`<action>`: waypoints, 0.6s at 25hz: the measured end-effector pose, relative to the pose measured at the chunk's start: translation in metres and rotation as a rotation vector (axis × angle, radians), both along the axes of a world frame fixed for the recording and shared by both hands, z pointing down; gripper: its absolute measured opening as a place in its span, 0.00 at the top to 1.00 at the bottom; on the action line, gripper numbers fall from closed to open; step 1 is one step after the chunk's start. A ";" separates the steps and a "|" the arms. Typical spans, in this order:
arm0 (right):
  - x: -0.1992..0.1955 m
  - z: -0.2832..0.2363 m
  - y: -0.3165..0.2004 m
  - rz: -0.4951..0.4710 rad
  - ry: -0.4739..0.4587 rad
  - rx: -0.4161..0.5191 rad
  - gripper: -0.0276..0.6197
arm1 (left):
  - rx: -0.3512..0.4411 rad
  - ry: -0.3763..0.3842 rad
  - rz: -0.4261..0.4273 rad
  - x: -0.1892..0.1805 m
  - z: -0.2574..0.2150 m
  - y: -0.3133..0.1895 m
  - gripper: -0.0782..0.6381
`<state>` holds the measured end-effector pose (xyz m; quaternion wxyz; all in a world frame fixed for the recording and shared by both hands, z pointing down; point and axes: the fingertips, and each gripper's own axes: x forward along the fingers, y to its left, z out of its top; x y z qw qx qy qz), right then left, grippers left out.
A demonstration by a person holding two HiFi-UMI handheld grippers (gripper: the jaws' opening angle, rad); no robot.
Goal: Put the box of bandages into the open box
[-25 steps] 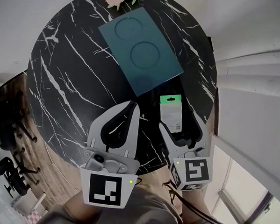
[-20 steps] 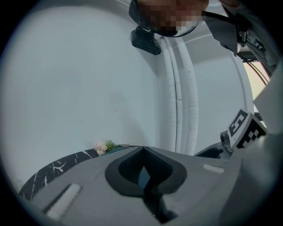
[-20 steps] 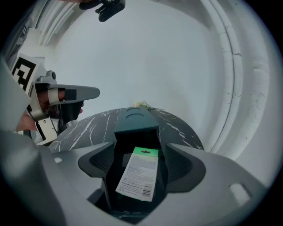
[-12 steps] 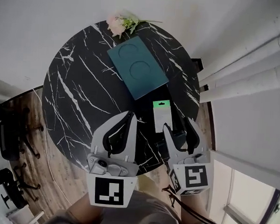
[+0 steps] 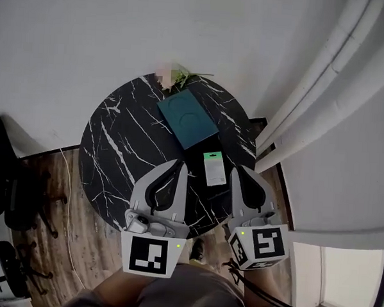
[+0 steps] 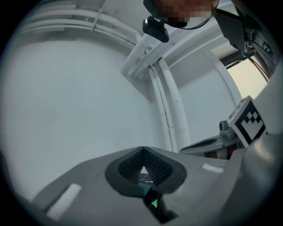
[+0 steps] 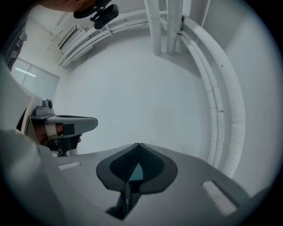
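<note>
Our right gripper (image 7: 138, 145) has its two jaws pressed together at the tips with nothing between them; they have just been closing. Our left gripper (image 6: 142, 149) is likewise closed tip to tip and empty. Through the small dark opening behind each pair of tips we see only a sliver of teal.

Both grippers point roughly level toward a bare white wall (image 5: 89, 41), side by side with a gap between them. Each one's view catches the other off to its side. From the head view they hover over the near rim of a round black marble table (image 5: 105, 158) veined in white, with open tabletop to their left.

The box of bandages (image 5: 212, 168), white with a green end, lies flat on the table. In the head view it sits in the gap between the two sets of tips, and neither touches it. Just beyond it, not touching, lies the teal box (image 5: 187, 119), flat, with two round hollows in its upper face. Flowers (image 5: 183, 77) lie at the far rim, just past the teal box.

To the right, tall white folds or mouldings (image 5: 323, 92), we cannot tell which, run close past the table's edge. To the left, a dark office chair (image 5: 1, 172) stands on the wooden floor (image 5: 55, 194), well apart from the table. A thin pale cable (image 5: 66, 194) trails beside the table's left rim.
</note>
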<state>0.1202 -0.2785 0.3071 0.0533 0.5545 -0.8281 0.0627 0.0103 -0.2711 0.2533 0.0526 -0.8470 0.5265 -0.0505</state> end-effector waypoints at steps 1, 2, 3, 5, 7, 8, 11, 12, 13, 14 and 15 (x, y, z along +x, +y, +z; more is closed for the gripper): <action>0.002 -0.008 0.003 0.003 0.002 0.019 0.91 | 0.013 -0.002 0.000 0.001 -0.006 0.005 0.89; 0.004 -0.016 0.006 0.006 0.003 0.037 0.91 | 0.027 0.000 -0.002 0.002 -0.012 0.008 0.89; 0.006 -0.024 0.008 0.009 0.002 0.053 0.91 | 0.039 0.006 -0.006 0.002 -0.017 0.011 0.89; 0.008 -0.038 0.013 0.009 0.001 0.087 0.91 | 0.061 0.018 -0.012 0.003 -0.028 0.015 0.89; 0.009 -0.051 0.018 0.004 0.000 0.118 0.91 | 0.085 0.019 -0.013 0.005 -0.038 0.018 0.89; 0.010 -0.055 0.019 0.003 0.000 0.130 0.91 | 0.098 0.016 -0.011 0.007 -0.042 0.020 0.89; 0.014 -0.066 0.023 0.005 0.000 0.154 0.91 | 0.126 0.014 -0.008 0.012 -0.052 0.022 0.89; 0.014 -0.069 0.023 0.004 0.001 0.161 0.92 | 0.131 0.015 -0.008 0.013 -0.054 0.023 0.89; 0.015 -0.071 0.023 0.002 0.003 0.169 0.92 | 0.133 0.018 -0.008 0.015 -0.055 0.023 0.89; 0.017 -0.074 0.023 -0.001 0.004 0.176 0.92 | 0.134 0.021 -0.007 0.017 -0.056 0.023 0.89; 0.018 -0.075 0.023 -0.003 0.005 0.182 0.92 | 0.136 0.023 -0.007 0.019 -0.057 0.023 0.89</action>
